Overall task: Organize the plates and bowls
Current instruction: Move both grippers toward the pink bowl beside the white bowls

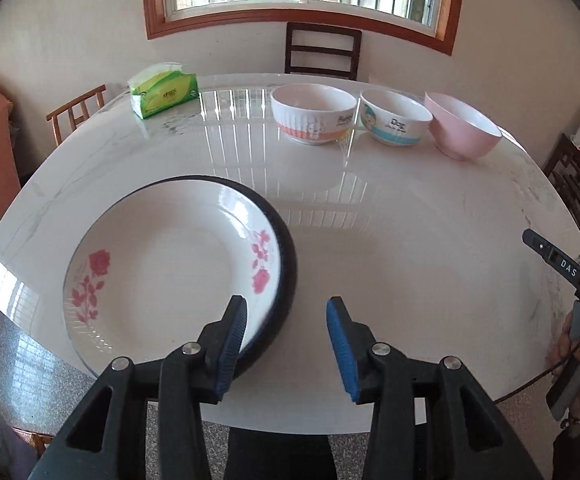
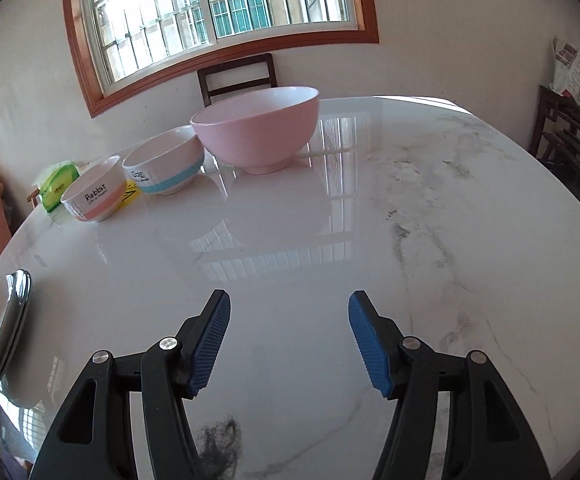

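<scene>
A white plate with red flowers (image 1: 162, 276) lies on a dark plate (image 1: 288, 264) near the table's front left. My left gripper (image 1: 286, 312) is open, just right of the stack's near rim, its left finger over the rim. Three bowls stand in a row at the far side: a Rabbit bowl (image 1: 313, 119), a Dog bowl (image 1: 394, 122) and a plain pink bowl (image 1: 463, 126). In the right wrist view they are the Rabbit bowl (image 2: 94, 194), the Dog bowl (image 2: 166, 166) and the pink bowl (image 2: 258, 128). My right gripper (image 2: 290, 312) is open and empty above bare table. The plate stack's edge (image 2: 4, 320) shows at far left.
The round white marble table (image 1: 429, 248) has a green tissue pack (image 1: 164, 90) at its far left. Wooden chairs stand at the far side (image 1: 321, 52), the left (image 1: 76, 114) and the right (image 1: 577, 184). The other hand-held gripper (image 1: 557, 264) shows at the right edge.
</scene>
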`<action>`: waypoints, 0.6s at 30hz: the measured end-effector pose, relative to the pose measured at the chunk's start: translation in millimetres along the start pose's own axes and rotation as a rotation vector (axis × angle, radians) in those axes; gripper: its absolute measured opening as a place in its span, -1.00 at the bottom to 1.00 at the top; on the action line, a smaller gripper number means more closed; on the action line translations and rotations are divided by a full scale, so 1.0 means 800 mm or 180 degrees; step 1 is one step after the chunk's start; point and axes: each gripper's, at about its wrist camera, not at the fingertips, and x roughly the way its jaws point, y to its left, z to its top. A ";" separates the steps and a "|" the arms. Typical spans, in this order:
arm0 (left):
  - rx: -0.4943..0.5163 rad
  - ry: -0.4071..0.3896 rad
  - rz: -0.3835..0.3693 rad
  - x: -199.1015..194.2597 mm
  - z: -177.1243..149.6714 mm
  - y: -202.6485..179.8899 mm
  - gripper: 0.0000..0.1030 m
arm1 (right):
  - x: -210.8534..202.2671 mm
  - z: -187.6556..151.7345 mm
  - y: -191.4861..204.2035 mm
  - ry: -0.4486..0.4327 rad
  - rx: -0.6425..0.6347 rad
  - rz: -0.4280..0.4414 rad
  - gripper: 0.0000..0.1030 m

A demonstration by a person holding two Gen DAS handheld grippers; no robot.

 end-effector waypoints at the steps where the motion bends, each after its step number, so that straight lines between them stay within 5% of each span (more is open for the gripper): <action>1: 0.0061 0.0042 -0.0034 0.002 0.003 -0.013 -0.17 | 0.001 0.002 -0.008 0.0013 0.0059 0.0041 0.14; 11: 0.0403 0.0339 -0.0571 0.022 0.086 -0.124 -0.17 | 0.024 0.015 -0.053 0.0251 0.0442 0.0497 0.15; 18: 0.0259 0.0682 -0.1047 0.062 0.187 -0.181 -0.17 | 0.026 0.020 -0.059 0.0330 0.0431 0.0662 0.15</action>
